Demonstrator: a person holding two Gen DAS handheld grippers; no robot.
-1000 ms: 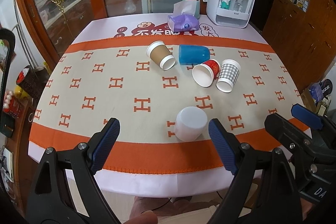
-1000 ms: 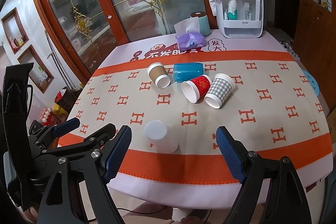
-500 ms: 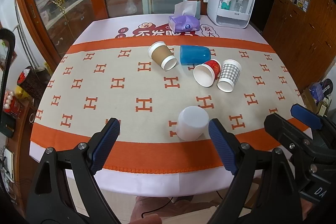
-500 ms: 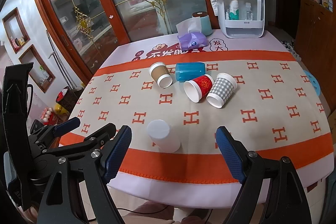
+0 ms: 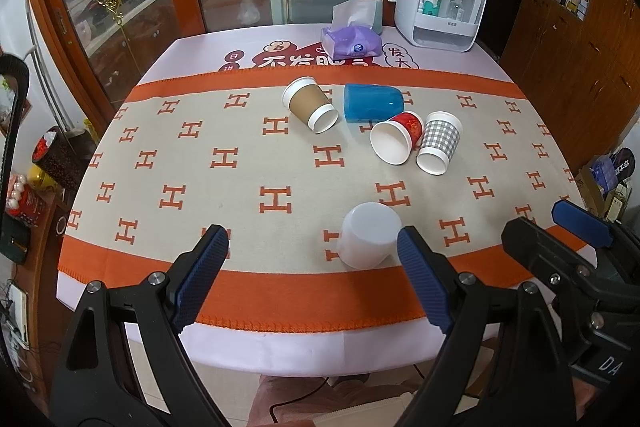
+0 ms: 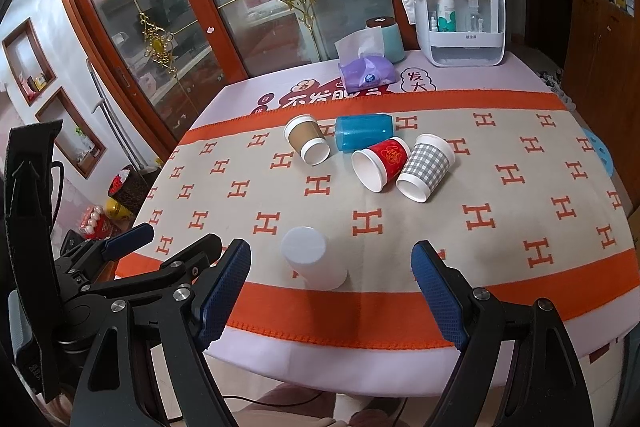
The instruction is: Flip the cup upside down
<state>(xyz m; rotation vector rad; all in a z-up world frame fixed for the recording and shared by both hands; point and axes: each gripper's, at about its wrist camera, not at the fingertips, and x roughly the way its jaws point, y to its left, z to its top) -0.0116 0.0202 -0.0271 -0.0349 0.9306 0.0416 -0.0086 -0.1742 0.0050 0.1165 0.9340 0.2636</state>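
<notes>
Hovering, our grippers: left gripper (image 5: 312, 269) and right gripper (image 6: 332, 281) both spread wide, holding nothing
White cup (image 5: 369, 235): we see it mouth-down on the tablecloth (image 5: 240, 195)

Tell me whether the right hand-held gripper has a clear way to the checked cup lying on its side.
Probably yes. The right hand-held gripper is open and empty, and the checked cup lies ahead with bare cloth before it. The white cup stands off to the left, and the red cup crowds the checked cup's left side.

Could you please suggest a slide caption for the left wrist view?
Open left gripper facing an upside-down white cup, with four cups lying on their sides beyond.
</notes>
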